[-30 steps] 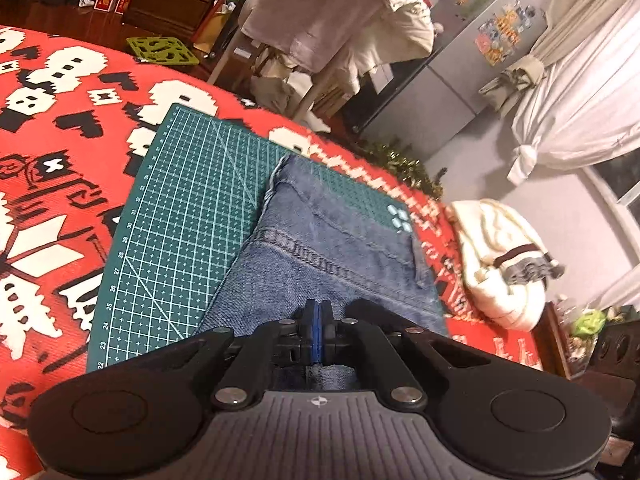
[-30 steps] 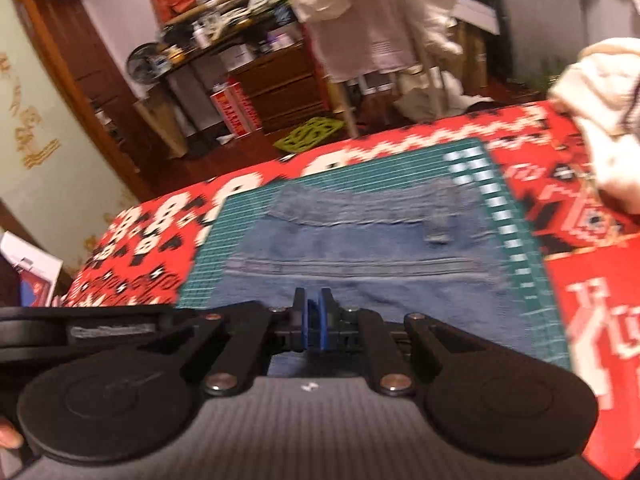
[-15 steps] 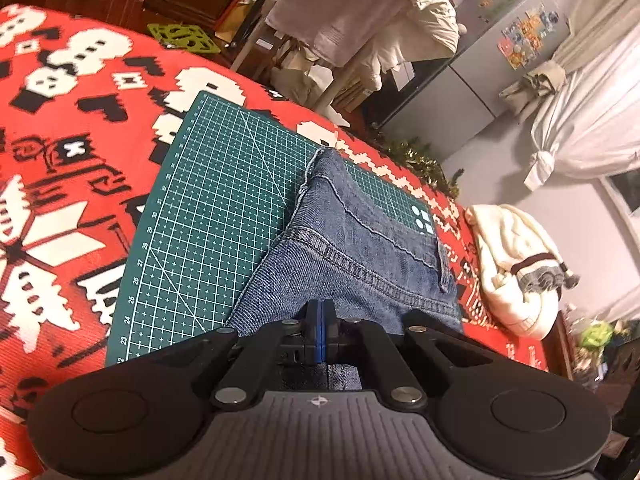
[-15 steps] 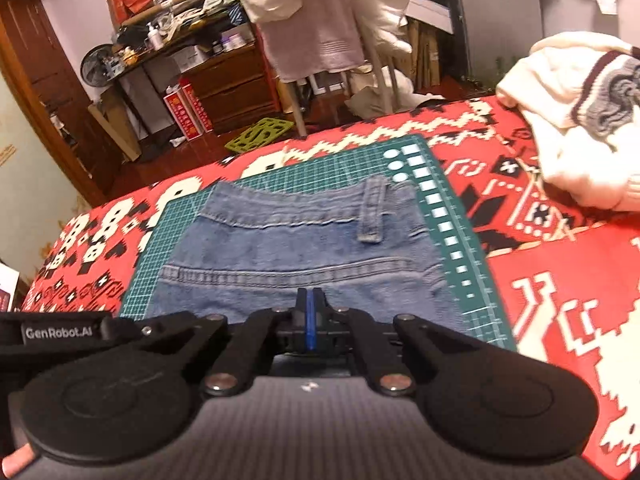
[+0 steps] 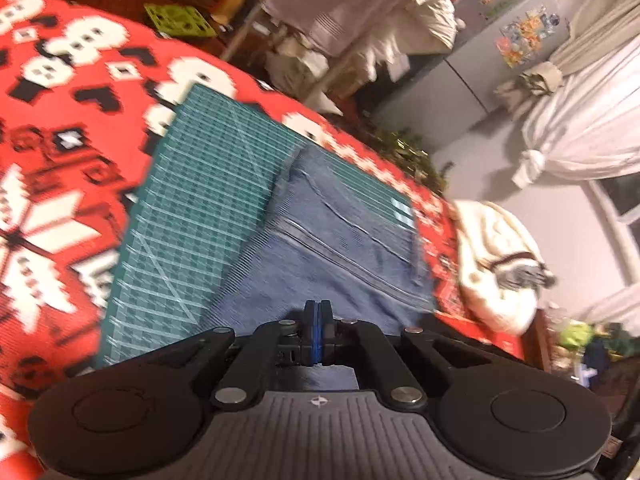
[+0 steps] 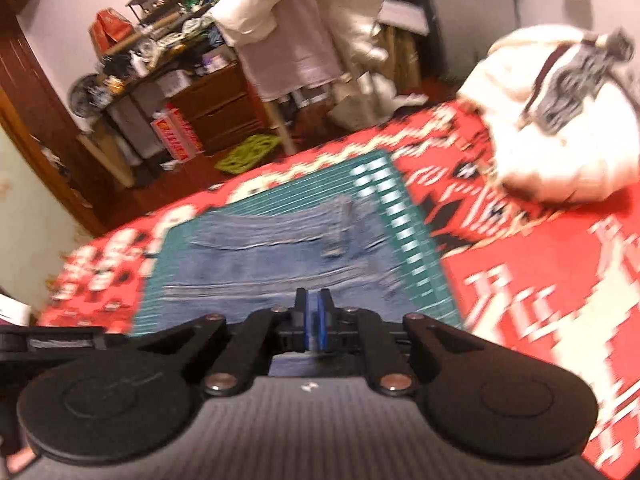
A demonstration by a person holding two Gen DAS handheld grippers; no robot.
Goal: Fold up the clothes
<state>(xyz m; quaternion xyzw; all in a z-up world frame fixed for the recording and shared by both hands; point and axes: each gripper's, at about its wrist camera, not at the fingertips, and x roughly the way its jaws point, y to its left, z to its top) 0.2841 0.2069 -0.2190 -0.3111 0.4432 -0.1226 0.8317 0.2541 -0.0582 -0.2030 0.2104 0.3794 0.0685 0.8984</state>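
Through the left wrist camera I see my left tool (image 5: 317, 307) with its blue-lined tips pressed flat together; the near edge of the folded blue denim jeans (image 5: 340, 248) passes under the tips, and blur keeps me from telling whether cloth is pinched. The jeans lie straight ahead on the green gridded cutting mat (image 5: 200, 216), over its right part, with the mat on the red patterned surface (image 5: 60, 120). A cream knitted garment (image 5: 496, 264) lies to the right.

Through the right wrist camera my right tool (image 6: 312, 300) stands slightly parted, a narrow slit between the tips, nothing in it. The jeans (image 6: 280, 256) lie just ahead and below, waistband away from me.
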